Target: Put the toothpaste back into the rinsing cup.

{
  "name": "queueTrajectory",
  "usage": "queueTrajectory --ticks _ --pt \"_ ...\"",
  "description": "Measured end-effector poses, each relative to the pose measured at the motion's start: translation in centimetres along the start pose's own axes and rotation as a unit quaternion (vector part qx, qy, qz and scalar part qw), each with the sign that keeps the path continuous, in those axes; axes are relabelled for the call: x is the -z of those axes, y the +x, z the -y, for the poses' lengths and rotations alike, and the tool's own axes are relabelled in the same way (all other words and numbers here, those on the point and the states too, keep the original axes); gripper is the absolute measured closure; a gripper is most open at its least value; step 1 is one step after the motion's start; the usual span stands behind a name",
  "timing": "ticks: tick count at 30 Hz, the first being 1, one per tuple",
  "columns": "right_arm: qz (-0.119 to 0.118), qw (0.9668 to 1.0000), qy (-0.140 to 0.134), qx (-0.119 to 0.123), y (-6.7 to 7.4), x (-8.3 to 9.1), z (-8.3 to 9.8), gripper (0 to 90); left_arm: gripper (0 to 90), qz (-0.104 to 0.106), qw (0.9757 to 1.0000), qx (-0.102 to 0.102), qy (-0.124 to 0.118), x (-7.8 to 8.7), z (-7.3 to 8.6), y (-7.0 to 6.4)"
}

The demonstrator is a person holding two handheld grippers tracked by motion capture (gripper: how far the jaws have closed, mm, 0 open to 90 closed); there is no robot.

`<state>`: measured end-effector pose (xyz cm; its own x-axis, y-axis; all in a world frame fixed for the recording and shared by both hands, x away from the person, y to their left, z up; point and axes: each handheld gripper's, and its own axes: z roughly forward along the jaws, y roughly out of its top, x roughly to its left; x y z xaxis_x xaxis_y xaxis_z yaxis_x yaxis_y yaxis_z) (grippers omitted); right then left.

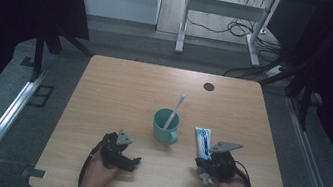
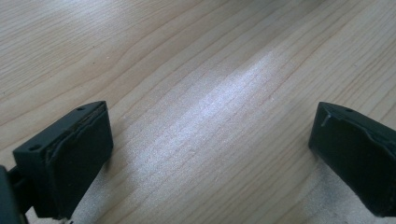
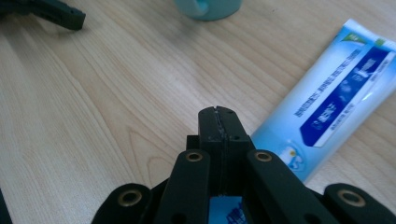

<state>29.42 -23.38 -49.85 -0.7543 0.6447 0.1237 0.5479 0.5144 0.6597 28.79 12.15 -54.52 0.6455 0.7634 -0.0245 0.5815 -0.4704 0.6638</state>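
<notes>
In the high view, the person's two hands enter from the bottom edge, each holding a gripper on the wooden table (image 1: 121,81). The left gripper (image 1: 132,161) rests near the front edge with its jaws apart. The right gripper (image 1: 204,166) sits at the near end of the toothpaste tube (image 1: 202,141), which lies flat just right of the teal mug (image 1: 165,125); a toothbrush (image 1: 175,109) stands in the mug. Beyond the table lie grey floor, a white desk frame and loose cables, with dark curtains at both sides.

The left gripper view shows its two jaws spread wide over bare wood grain.

In the right gripper view, the right gripper (image 3: 218,122) has its jaws pressed together, nothing visibly between the tips; the tube (image 3: 334,98) lies just beside them, slanting away to the upper right.
</notes>
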Motion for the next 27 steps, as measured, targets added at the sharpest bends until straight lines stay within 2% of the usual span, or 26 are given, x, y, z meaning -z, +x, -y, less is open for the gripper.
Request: queueTrajectory --ticks 6,13,27 --pt "0.004 0.9999 0.016 0.004 0.1 -0.5 0.3 89.1 0.0 0.000 1.0000 0.000 0.000 0.0 0.0 0.0" --pt "0.003 0.9998 0.018 0.003 -0.1 -0.4 0.6 89.1 0.0 -0.001 1.0000 0.001 0.000 0.0 0.0 0.0" --pt "0.021 0.9994 0.026 -0.009 -1.5 0.6 1.5 89.0 0.0 0.000 1.0000 0.001 0.000 0.0 0.0 0.0"
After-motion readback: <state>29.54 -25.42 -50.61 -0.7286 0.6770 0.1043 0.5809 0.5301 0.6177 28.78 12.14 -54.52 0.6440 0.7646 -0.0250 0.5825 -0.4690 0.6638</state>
